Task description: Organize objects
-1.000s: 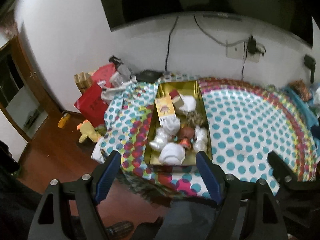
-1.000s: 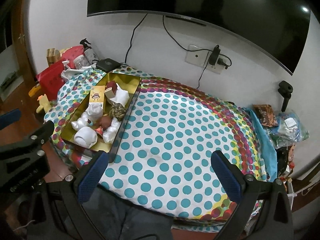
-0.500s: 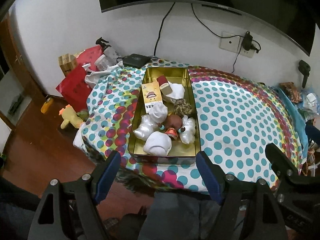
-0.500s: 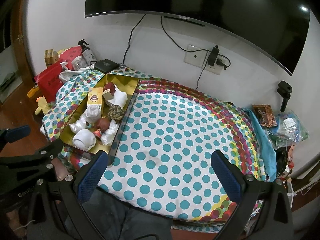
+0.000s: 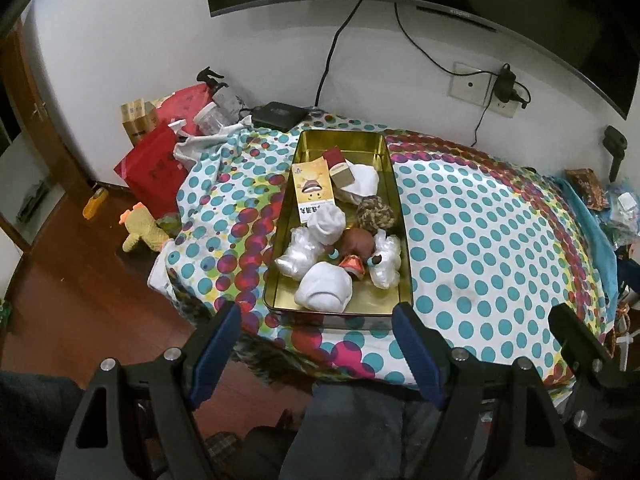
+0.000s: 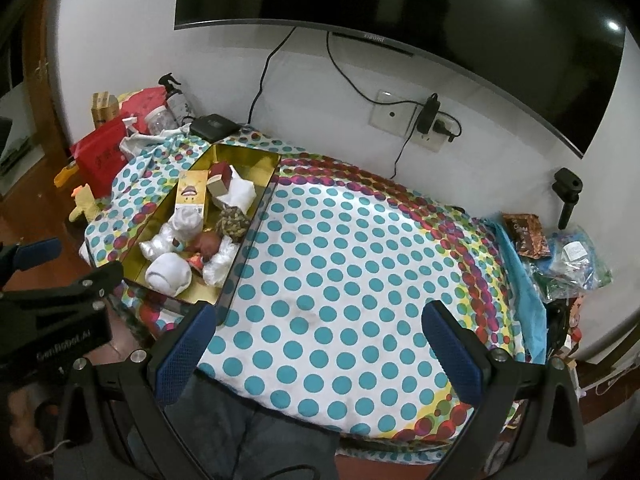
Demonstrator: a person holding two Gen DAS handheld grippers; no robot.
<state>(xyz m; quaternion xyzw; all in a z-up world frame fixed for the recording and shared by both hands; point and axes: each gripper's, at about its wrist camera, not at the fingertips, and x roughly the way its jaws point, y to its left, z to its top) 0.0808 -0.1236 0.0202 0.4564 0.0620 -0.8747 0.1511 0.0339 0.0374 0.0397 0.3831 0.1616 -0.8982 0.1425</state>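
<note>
A long gold tin tray (image 5: 344, 139) (image 6: 256, 162) lies on the left part of a polka-dot covered table (image 5: 480, 232) (image 6: 340, 264). It holds a yellow carton (image 5: 313, 189), a red-and-tan box (image 5: 339, 166), white rolled socks (image 5: 325, 287), a woven ball (image 5: 376, 213), a brown toy (image 5: 358, 242) and clear wrapped items. My left gripper (image 5: 316, 352) is open and empty, above the table's near edge in front of the tray. My right gripper (image 6: 320, 344) is open and empty, over the near middle of the table.
A TV (image 6: 400, 4) hangs on the wall with cables and a socket (image 6: 404, 118). Red bags (image 5: 154, 160), a box, bottles and a yellow toy (image 5: 140, 228) crowd the left floor. Snack packets and bags (image 6: 560, 248) lie at the table's right end.
The left gripper has risen and pulled back, so the tray now sits lower and fuller in its view. The right gripper has shifted only slightly. Both stay open.
</note>
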